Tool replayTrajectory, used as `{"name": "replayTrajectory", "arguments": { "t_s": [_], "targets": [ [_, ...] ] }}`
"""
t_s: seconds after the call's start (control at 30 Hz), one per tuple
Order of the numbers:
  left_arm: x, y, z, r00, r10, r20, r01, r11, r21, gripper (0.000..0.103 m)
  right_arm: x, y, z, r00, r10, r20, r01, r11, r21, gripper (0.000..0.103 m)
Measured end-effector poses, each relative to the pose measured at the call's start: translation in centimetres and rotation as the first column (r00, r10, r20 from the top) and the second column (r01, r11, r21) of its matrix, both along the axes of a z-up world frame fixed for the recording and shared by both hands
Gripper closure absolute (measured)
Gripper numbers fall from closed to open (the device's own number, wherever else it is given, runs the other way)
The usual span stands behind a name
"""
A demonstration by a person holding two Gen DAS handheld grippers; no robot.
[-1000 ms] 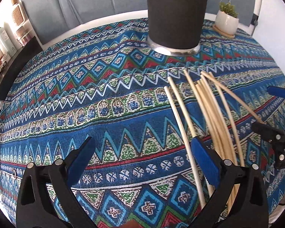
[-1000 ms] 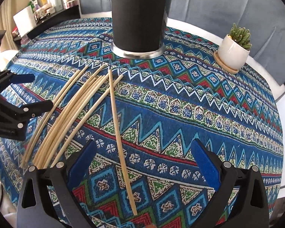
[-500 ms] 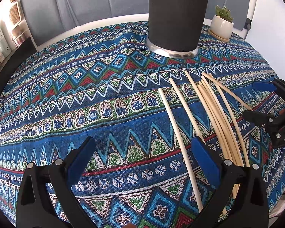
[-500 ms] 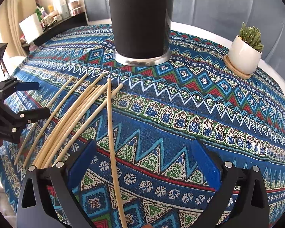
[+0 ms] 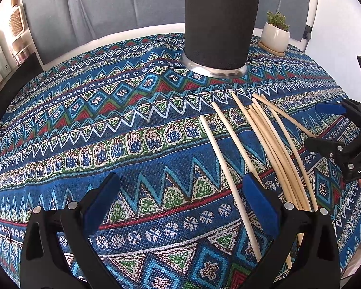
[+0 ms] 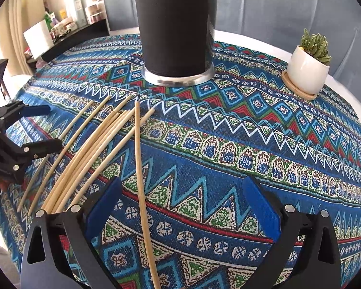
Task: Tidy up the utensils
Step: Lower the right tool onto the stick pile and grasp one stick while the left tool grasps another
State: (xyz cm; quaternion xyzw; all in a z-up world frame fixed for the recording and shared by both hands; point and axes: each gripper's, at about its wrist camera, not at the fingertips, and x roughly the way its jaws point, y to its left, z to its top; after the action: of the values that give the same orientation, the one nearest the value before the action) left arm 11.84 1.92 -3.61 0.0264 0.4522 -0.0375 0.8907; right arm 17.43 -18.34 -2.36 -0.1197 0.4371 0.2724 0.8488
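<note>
Several pale wooden chopsticks [image 5: 264, 144] lie fanned on the patterned tablecloth, their tips toward a tall black cylindrical holder [image 5: 219, 24] with a silver base. My left gripper [image 5: 183, 192] hovers open over the cloth, and its right pad is above the leftmost sticks. In the right wrist view the chopsticks [image 6: 96, 144] lie at the left, with one stick [image 6: 139, 168] apart and passing between the fingers of my open right gripper [image 6: 183, 192]. Each gripper shows in the other view, the right gripper [image 5: 315, 125] and the left gripper [image 6: 51, 126], both open beside the bundle. The holder [image 6: 175, 24] stands upright behind.
A small cactus in a white pot [image 6: 308, 65] on a wooden coaster sits at the back right of the round table [image 5: 132, 30]. Grey cushions line the wall behind. Bottles and boxes crowd a dark shelf [image 6: 67, 36] at the far left.
Both grippers have come closer to the holder and the sticks, which now look larger. Both stay open and the chopsticks have not moved.
</note>
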Motion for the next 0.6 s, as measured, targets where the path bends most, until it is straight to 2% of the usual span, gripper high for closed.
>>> {"name": "replayTrajectory", "arguments": {
  "t_s": [0.13, 0.23, 0.27, 0.3, 0.33, 0.37, 0.4, 0.43, 0.5, 0.53, 0.6],
  "targets": [
    [0.0, 0.0, 0.0, 1.0, 0.0, 0.002, 0.0, 1.0, 0.0, 0.004, 0.0, 0.0, 0.0, 1.0, 0.0, 0.003, 0.0, 1.0, -0.003, 0.007],
    [-0.1, 0.1, 0.0, 1.0, -0.019, 0.007, 0.019, 1.0, 0.003, 0.007, -0.2, 0.0, 0.1, 1.0, -0.003, 0.009, 0.003, 1.0, -0.01, 0.012],
    [-0.2, 0.2, 0.1, 0.999, -0.036, 0.005, 0.036, 0.999, 0.004, 0.01, -0.3, -0.2, 0.2, 1.0, -0.015, 0.018, 0.015, 1.0, -0.005, 0.029],
    [-0.2, 0.5, 0.2, 0.999, -0.05, -0.005, 0.05, 0.999, 0.002, 0.014, -0.4, -0.5, 0.5, 0.999, -0.021, 0.035, 0.02, 1.0, 0.008, 0.061],
    [-0.3, 0.8, 0.4, 0.998, -0.057, -0.015, 0.057, 0.998, 0.001, 0.018, -0.5, -0.8, 0.6, 0.998, -0.02, 0.051, 0.019, 1.0, 0.013, 0.07],
    [-0.3, 1.3, 0.5, 0.998, -0.057, -0.02, 0.057, 0.998, 0.0, 0.027, -0.3, -1.1, 0.6, 0.999, -0.021, 0.05, 0.02, 1.0, 0.013, 0.077],
    [-0.4, 1.9, 0.7, 0.998, -0.054, -0.02, 0.054, 0.999, -0.001, 0.037, -0.1, -1.4, 0.7, 0.999, -0.017, 0.051, 0.017, 1.0, 0.005, 0.092],
    [-0.5, 2.4, 0.7, 0.998, -0.051, -0.02, 0.052, 0.999, 0.001, 0.043, 0.0, -1.5, 0.7, 0.998, -0.018, 0.062, 0.019, 1.0, -0.016, 0.096],
    [-0.5, 3.5, 0.9, 0.999, -0.034, -0.036, 0.034, 0.999, -0.005, 0.062, 0.2, -1.6, 0.8, 0.998, -0.017, 0.065, 0.02, 0.999, -0.05, 0.099],
    [-0.4, 4.1, 1.0, 0.999, -0.021, -0.05, 0.02, 1.0, -0.006, 0.067, 0.3, -1.5, 0.9, 0.998, -0.016, 0.058, 0.019, 0.998, -0.057, 0.099],
    [-0.1, 5.4, 1.1, 0.996, 0.006, -0.086, -0.009, 1.0, -0.027, 0.091, 0.4, -1.5, 1.0, 0.999, -0.015, 0.042, 0.018, 0.997, -0.074, 0.099]
  ]
}}
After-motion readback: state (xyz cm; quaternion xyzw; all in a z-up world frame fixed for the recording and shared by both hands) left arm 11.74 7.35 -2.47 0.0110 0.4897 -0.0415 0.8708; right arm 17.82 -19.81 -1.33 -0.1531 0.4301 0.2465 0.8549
